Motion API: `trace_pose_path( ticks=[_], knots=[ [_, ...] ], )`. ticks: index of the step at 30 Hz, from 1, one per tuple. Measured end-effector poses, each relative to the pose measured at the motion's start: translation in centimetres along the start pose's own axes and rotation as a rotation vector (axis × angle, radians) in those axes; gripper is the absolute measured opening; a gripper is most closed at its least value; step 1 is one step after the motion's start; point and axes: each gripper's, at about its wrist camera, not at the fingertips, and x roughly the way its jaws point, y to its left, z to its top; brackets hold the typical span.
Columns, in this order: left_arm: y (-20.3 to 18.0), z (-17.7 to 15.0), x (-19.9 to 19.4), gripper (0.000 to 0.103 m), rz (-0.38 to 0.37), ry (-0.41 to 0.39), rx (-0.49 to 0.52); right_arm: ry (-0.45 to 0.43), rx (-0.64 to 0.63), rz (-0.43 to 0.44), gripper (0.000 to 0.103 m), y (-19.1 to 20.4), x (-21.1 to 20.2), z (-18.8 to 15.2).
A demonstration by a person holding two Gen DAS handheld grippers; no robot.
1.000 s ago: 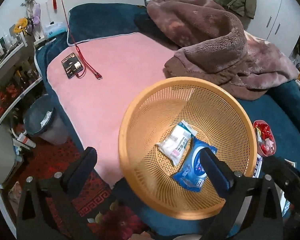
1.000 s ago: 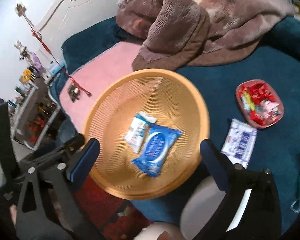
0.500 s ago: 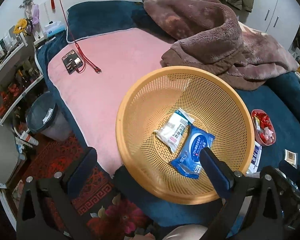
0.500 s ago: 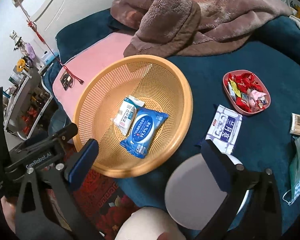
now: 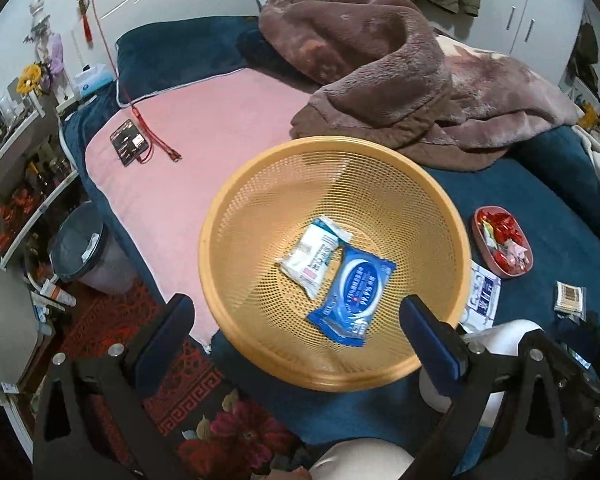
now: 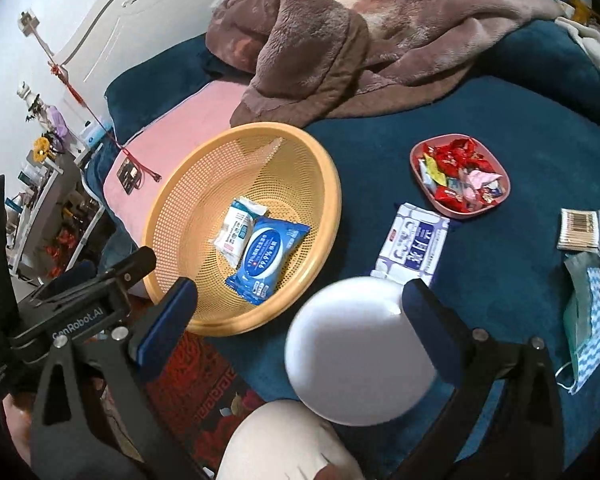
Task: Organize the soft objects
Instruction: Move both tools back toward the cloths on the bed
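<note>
- The right tool [image 6: 296,322] has pulled back from the orange basket [image 6: 332,184] over the last second; it now hangs released and empty, above a white round object [image 6: 360,352] I cannot identify
- The left tool [image 5: 296,320] has backed off too, spread wide with nothing between its pads
- Two soft packs lie in the basket on the bed [image 6: 520,128]: a blue wipes pack [image 6: 268,254] and a white pack [image 6: 236,232], touching
- A white-and-blue tissue pack [image 6: 414,242] lies on the bed just beside the basket, apparently the next pick
- A face mask [image 6: 588,316] lies further right
</note>
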Motion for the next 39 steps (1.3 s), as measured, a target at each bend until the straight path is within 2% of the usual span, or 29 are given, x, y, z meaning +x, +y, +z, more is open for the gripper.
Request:
trace_pose_path(
  ticks=[27,39],
  knots=[
    [-12.3,-2.6,-4.3,0.102,-0.058,-0.026,0.231,-0.086,0.209,-0.034,0.103,-10.6,-6.7,-4.2],
    [-20.3,-5.3,-5.1,0.102,-0.155,0.000,0.380,-0.104,0.334,-0.094,0.103,-17.8,-9.4,-7.2]
  ],
)
